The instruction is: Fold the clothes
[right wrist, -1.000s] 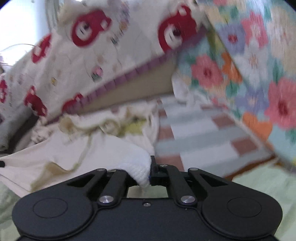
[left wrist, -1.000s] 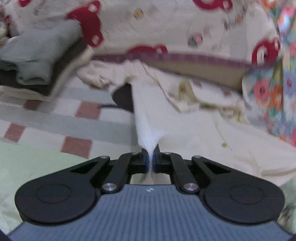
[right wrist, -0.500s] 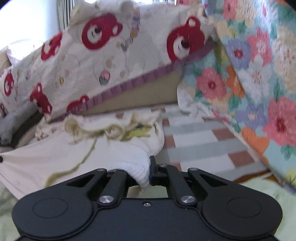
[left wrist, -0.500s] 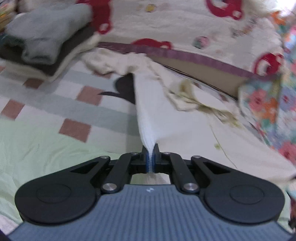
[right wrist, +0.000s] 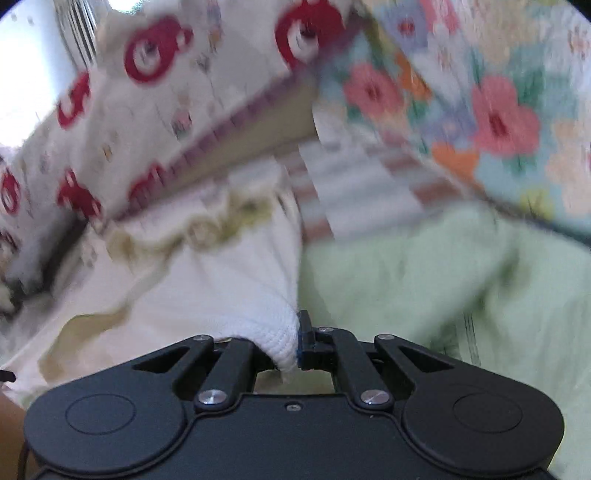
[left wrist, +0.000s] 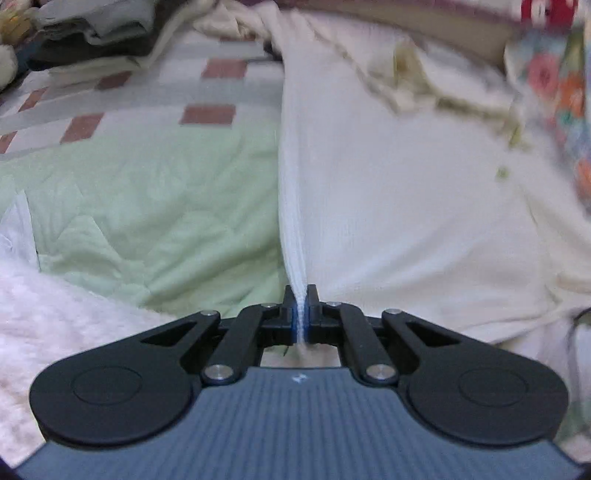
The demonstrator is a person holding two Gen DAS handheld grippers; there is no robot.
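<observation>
- Garment [left wrist: 388, 206], a cream knit, lies stretched over the bed's green quilt [left wrist: 155, 199], its near edge lifted between the two grippers.
- Left gripper [left wrist: 302, 314]: fingers clenched on a thin pleat of the hem, pulled taut into a ridge running away up the bed.
- Right gripper [right wrist: 295, 339]: fingers clenched on a thick ribbed corner of the garment [right wrist: 229, 280]; the knit bulges out to one side, hiding one finger.
- Risk: the left hold is on only a sliver of cloth; a sharp tug could pull it free and drop that side.
- Risk: uneven pull between the hands would skew the fold line, as the far end looks bunched near the bear-print pillow [right wrist: 147, 110].
- Risk: the trailing far end may drag over and rumple against the floral quilt [right wrist: 498, 110].
- Left view alone shows the folded pile [left wrist: 92, 33] at the far left and a pink fluffy cloth [left wrist: 55, 317] nearby.
- Right view alone shows the window light and how thick the right-hand bite is; both views are motion-blurred.
</observation>
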